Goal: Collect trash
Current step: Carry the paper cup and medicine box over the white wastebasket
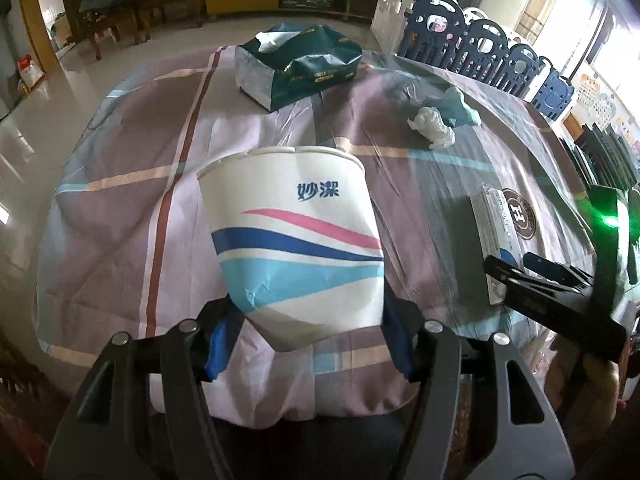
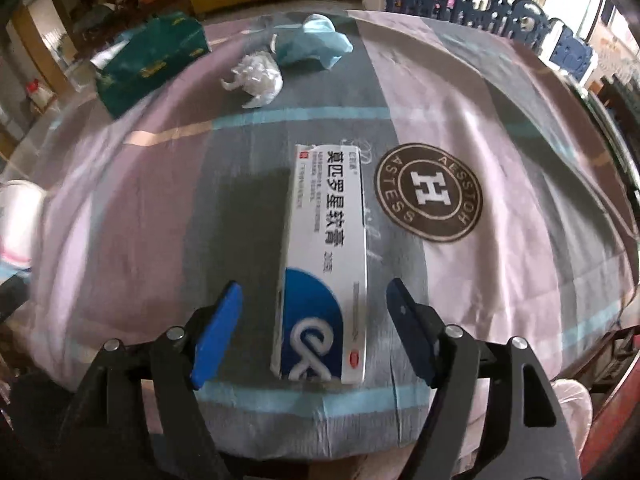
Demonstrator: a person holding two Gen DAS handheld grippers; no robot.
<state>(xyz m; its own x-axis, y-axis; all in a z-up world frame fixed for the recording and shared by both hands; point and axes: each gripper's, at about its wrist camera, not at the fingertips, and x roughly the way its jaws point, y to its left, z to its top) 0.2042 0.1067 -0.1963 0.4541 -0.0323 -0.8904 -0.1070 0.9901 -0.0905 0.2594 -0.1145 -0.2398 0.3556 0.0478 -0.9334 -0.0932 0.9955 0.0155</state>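
Observation:
A white paper cup [image 1: 296,240] with pink and blue waves sits between the blue pads of my left gripper [image 1: 310,320], which is shut on its lower part; the cup's wall is dented at the left pad. A white and blue medicine box [image 2: 326,260] lies lengthwise on the cloth between the fingers of my right gripper [image 2: 314,284], which is open with both pads clear of the box. In the left wrist view, the right gripper [image 1: 512,262] hovers over the box [image 1: 496,220]. A crumpled white tissue [image 2: 256,76] and a crumpled blue wrapper [image 2: 316,44] lie farther back.
A dark green tissue pack [image 1: 296,64] stands at the far side of the table, which is covered by a striped pink and grey cloth [image 1: 120,200] with a round brown logo [image 2: 428,192]. Blue and white fence panels [image 1: 480,40] stand behind the table on the right.

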